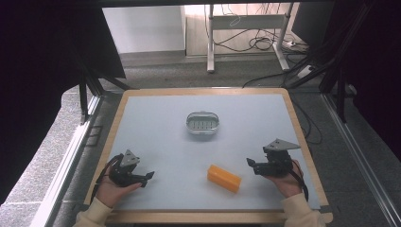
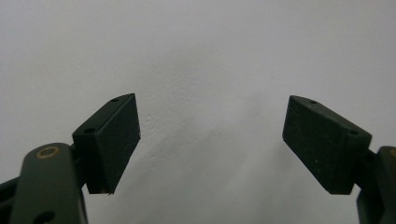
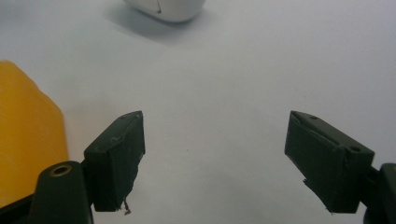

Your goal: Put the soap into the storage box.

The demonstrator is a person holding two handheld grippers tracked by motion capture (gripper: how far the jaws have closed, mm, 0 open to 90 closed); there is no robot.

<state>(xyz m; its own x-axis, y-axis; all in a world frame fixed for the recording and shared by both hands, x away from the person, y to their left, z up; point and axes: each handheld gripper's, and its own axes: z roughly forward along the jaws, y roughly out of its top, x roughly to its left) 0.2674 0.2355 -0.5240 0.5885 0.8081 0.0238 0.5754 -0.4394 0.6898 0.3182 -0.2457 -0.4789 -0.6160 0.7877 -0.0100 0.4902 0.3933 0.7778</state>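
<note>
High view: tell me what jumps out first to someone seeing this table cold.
The orange block stands out first, lying near the front edge of the pale table, between the two hand-held grippers. Behind it, near the middle, sits a small oval dish. The left gripper and right gripper rest at either side, both open with nothing between their jaws.

A plain yellow-orange rectangular soap bar (image 1: 224, 178) lies on the pale blue-grey table mat (image 1: 165, 137), which has a light wooden border. The small oval soap dish (image 1: 202, 122) is silvery white. Both handheld grippers, left (image 1: 150, 176) and right (image 1: 249, 162), are matt black with grey plates.
</note>
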